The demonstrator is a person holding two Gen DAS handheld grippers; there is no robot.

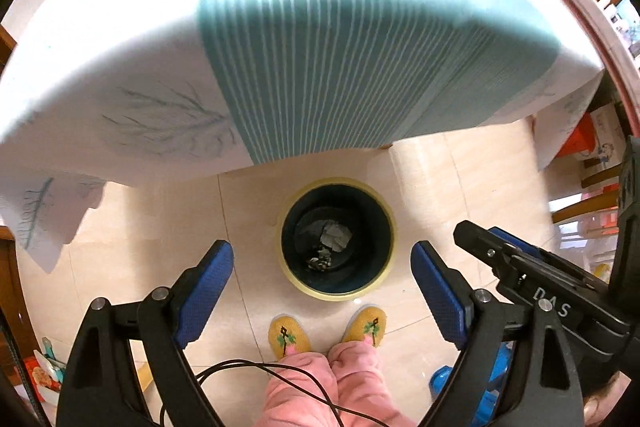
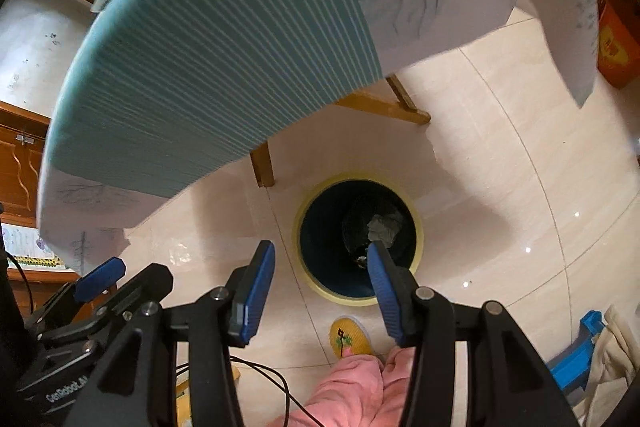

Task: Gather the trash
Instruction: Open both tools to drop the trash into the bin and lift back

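A round trash bin [image 1: 296, 279] with a yellow rim and dark inside stands on the tiled floor in front of the table. Crumpled grey paper [image 1: 335, 235] and small scraps [image 1: 319, 262] lie at its bottom. It also shows in the right wrist view [image 2: 316, 283], with the paper [image 2: 385, 227] inside. My left gripper [image 1: 322, 283] is open and empty, held above the bin. My right gripper [image 2: 320, 279] is open and empty, also above the bin, and its tip [image 1: 480, 239] shows at the right of the left wrist view.
A table with a teal striped and white cloth [image 1: 340, 47] overhangs just beyond the bin; its wooden legs [image 2: 264, 163] stand close by. The person's yellow slippers [image 1: 290, 337] and pink trousers are right before the bin. A cable [image 1: 256, 367] hangs below. Orange and blue items sit at the sides.
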